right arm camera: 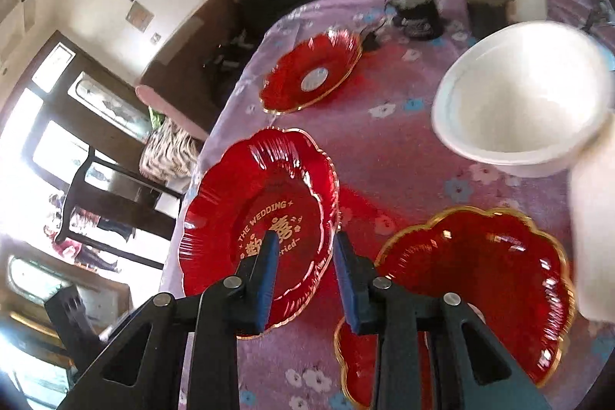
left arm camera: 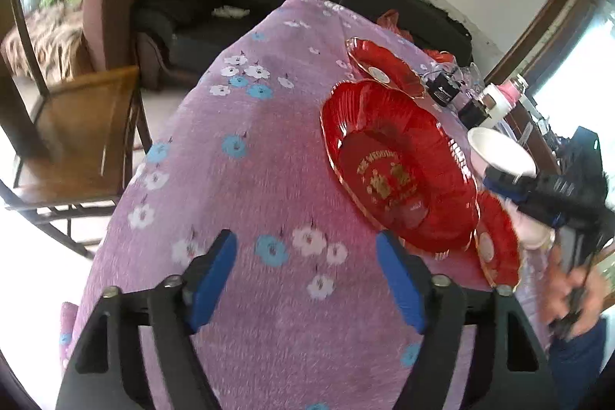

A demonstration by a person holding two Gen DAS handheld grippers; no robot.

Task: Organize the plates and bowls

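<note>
The bench (left arm camera: 269,160) under its fuzzy lilac cloth printed with white and blue flowers fills most of both views. On it, the biggest dish is a scalloped red glass plate with a gold rim and gold "THE WEDDING" lettering (right arm camera: 261,218); in the left wrist view it (left arm camera: 399,164) lies at about three o'clock. A second red scalloped glass plate with a gold rim (right arm camera: 480,279) lies just beside it, at five o'clock in the right wrist view, overlapping another red gold-rimmed piece (right arm camera: 357,364) at its lower left; how they stack is hard to tell. A smaller red glass plate with a pale round label at its middle (right arm camera: 311,75) sits apart from these toward twelve o'clock. A white round bowl (right arm camera: 519,102), blurred, shows at two o'clock in the right wrist view, tilted with its opening toward the camera; whether it rests on the cloth I cannot tell. A black cylindrical container (right arm camera: 417,14) stands farther back near the far edge. The left gripper (left arm camera: 307,275), at six o'clock in its own view, hangs above bare cloth with its blue-padded jaws wide apart and nothing between them. The right gripper (right arm camera: 305,275) has its jaws narrow, set over the near rim of the lettered plate, with no pad clearly pressing on anything.
</note>
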